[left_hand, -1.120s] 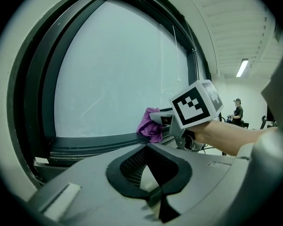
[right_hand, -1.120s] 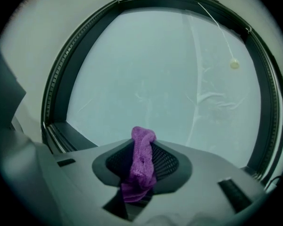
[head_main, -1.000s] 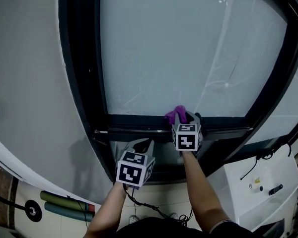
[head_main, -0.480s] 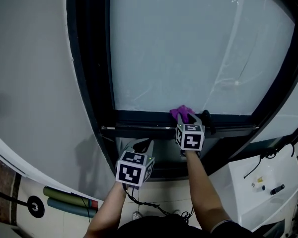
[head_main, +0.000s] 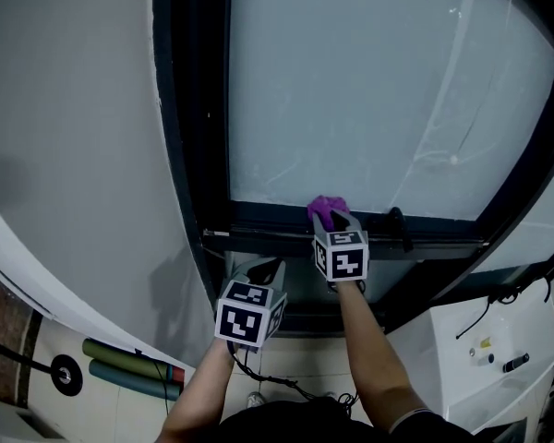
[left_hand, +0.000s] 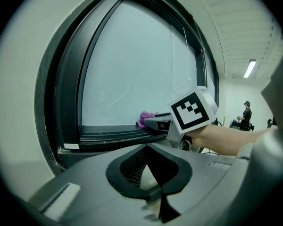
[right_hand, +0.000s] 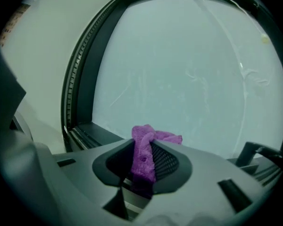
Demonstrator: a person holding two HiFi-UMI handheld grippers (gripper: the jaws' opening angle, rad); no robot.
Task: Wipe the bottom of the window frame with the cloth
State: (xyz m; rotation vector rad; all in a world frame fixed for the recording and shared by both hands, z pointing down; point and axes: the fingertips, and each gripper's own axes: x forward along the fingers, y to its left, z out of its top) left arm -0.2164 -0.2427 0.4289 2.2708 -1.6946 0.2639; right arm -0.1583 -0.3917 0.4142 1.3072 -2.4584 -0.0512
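A purple cloth (head_main: 327,209) rests on the dark bottom rail of the window frame (head_main: 268,218), against the frosted glass. My right gripper (head_main: 331,221) is shut on the cloth and presses it to the rail. In the right gripper view the cloth (right_hand: 145,152) hangs pinched between the jaws of the right gripper (right_hand: 144,168), with the rail (right_hand: 92,132) running off to the left. My left gripper (head_main: 261,271) hangs lower and to the left, below the rail, shut on nothing. From the left gripper (left_hand: 156,175) I see the cloth (left_hand: 145,119) and the rail (left_hand: 108,133) ahead.
A black window handle (head_main: 399,229) stands on the rail just right of the cloth. The grey wall (head_main: 74,155) meets the frame's left post. A white unit (head_main: 480,349) with cables sits at lower right, rolled mats (head_main: 134,372) on the floor at lower left. A person (left_hand: 246,114) stands far off.
The right gripper has slid the cloth leftward along the bottom rail, away from the black handle. The left gripper has stayed put below the rail.
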